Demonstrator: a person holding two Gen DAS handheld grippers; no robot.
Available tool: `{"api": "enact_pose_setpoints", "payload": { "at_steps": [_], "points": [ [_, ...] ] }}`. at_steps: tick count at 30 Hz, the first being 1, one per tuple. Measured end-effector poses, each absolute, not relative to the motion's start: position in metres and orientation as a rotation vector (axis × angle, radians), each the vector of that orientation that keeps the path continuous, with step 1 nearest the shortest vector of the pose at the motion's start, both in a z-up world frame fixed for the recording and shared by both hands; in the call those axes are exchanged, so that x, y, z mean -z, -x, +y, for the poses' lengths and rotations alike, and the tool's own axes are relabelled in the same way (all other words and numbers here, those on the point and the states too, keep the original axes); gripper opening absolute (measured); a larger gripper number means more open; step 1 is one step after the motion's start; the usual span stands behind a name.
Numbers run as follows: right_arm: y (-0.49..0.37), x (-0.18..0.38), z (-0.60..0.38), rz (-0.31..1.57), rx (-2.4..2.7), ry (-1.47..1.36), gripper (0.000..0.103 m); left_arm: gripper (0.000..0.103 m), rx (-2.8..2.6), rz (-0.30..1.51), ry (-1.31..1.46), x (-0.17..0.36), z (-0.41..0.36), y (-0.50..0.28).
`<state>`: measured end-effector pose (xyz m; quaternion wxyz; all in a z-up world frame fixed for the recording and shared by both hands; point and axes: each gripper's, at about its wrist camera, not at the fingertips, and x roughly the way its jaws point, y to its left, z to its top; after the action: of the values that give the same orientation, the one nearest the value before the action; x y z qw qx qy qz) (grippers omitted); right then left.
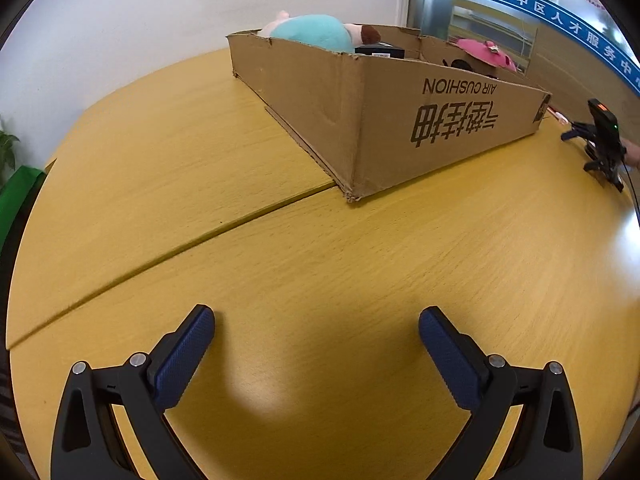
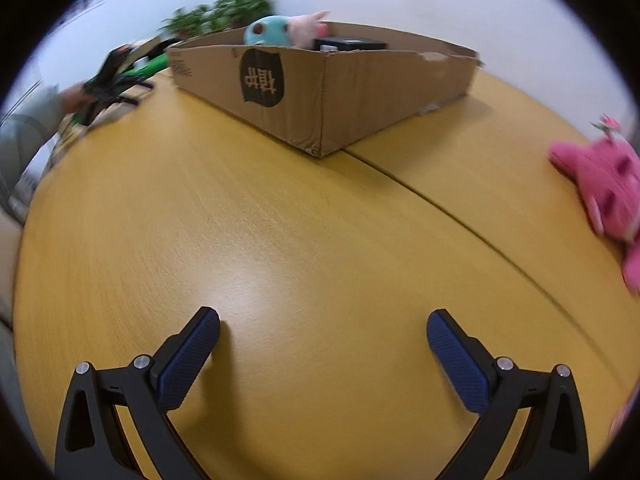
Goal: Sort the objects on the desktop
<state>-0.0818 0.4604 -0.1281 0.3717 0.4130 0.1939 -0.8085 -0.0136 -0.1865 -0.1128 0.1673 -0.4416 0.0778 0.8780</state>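
A cardboard box [image 1: 400, 120] stands on the yellow table [image 1: 280, 260]. Inside it lie a teal and pink plush toy [image 1: 316, 32] and a black item [image 1: 380, 51]. A pink plush [image 1: 486, 53] shows past its far wall. My left gripper [image 1: 316, 332] is open and empty over bare table in front of the box. The right wrist view shows the same box [image 2: 320, 92] with the teal plush [image 2: 276, 32]. A pink plush toy [image 2: 604, 184] lies on the table at the right edge. My right gripper [image 2: 322, 334] is open and empty over bare table.
The other gripper [image 1: 604, 144] shows at the right table edge in the left wrist view, and at the far left [image 2: 108, 80] in the right wrist view. A seam [image 1: 180, 248] crosses the table. Green plants [image 2: 224, 12] stand behind the box.
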Motion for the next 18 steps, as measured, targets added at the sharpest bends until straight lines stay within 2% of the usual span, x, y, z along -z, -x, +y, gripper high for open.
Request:
{"api": "enact_pose_setpoints", "payload": {
  "at_steps": [18],
  "points": [
    [0.0891, 0.1286, 0.4668, 0.500, 2.068, -1.056, 0.103, 0.103, -2.500, 0.223, 1.257, 0.1137, -0.1874, 0.0158]
  ]
}}
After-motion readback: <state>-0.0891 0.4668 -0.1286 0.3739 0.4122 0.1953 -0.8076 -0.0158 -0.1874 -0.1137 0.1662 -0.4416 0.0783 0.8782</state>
